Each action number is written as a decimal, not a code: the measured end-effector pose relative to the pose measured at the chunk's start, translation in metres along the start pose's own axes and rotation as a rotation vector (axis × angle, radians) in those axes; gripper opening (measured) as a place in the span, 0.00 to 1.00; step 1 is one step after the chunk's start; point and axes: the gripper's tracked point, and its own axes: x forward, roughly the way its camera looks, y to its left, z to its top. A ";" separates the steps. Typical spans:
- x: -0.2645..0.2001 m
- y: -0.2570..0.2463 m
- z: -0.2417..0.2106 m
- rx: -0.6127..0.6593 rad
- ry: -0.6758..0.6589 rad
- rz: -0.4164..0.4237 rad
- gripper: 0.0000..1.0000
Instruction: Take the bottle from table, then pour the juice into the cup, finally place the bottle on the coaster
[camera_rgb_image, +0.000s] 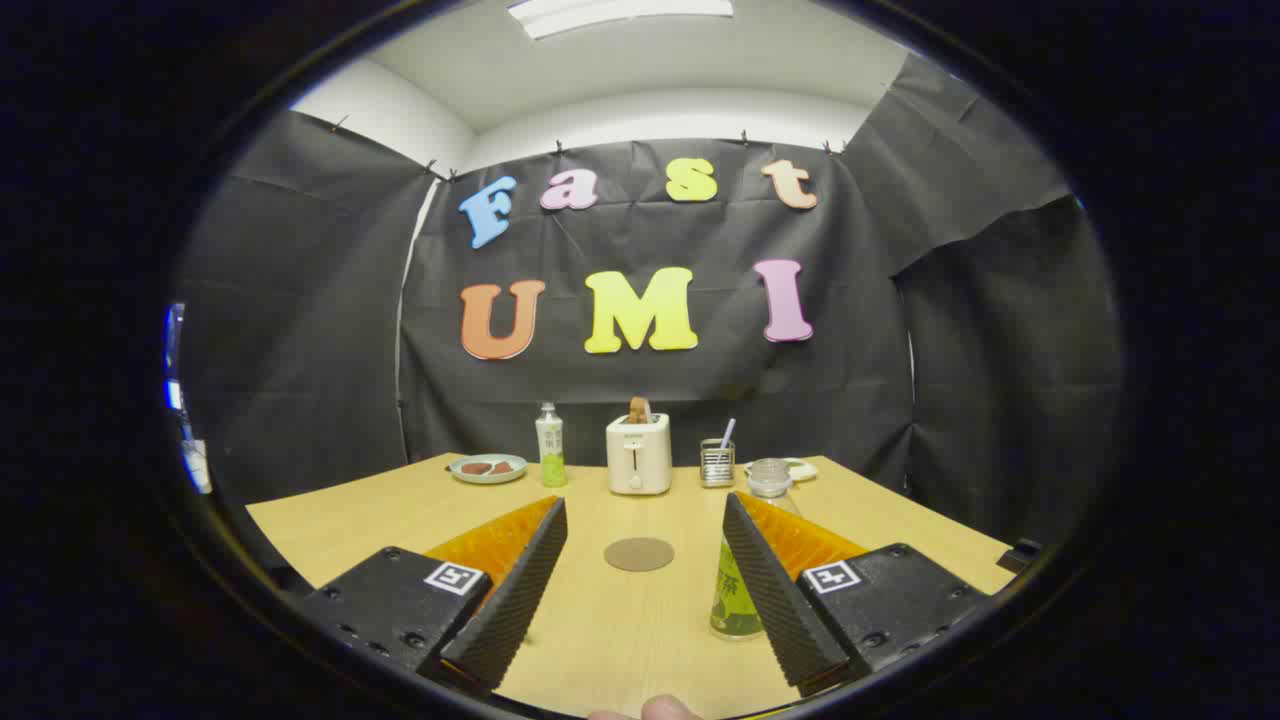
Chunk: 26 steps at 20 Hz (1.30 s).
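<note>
While gripper (645, 520) fingers gape, bottle (738, 590) stands upright beside right finger, perhaps touching, coaster (639, 554) ahead.

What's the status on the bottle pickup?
Hand-held gripper open, empty. Bottle upright beside one finger, ungrasped. Coaster ahead, bare.

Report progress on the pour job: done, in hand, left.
Done: nothing visibly. The coaster lies bare on the table. In hand: nothing; the tool is open, with a bottle standing just inside its right finger, ungripped. Left: grasping a bottle, pouring, setting it on the coaster. I cannot identify the cup for certain.
</note>
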 end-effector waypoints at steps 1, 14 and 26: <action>0.000 -0.001 0.000 0.001 0.001 -0.004 1.00; -0.009 -0.010 0.004 -0.013 -0.014 -0.028 1.00; -0.014 -0.023 0.010 -0.005 -0.024 -0.043 1.00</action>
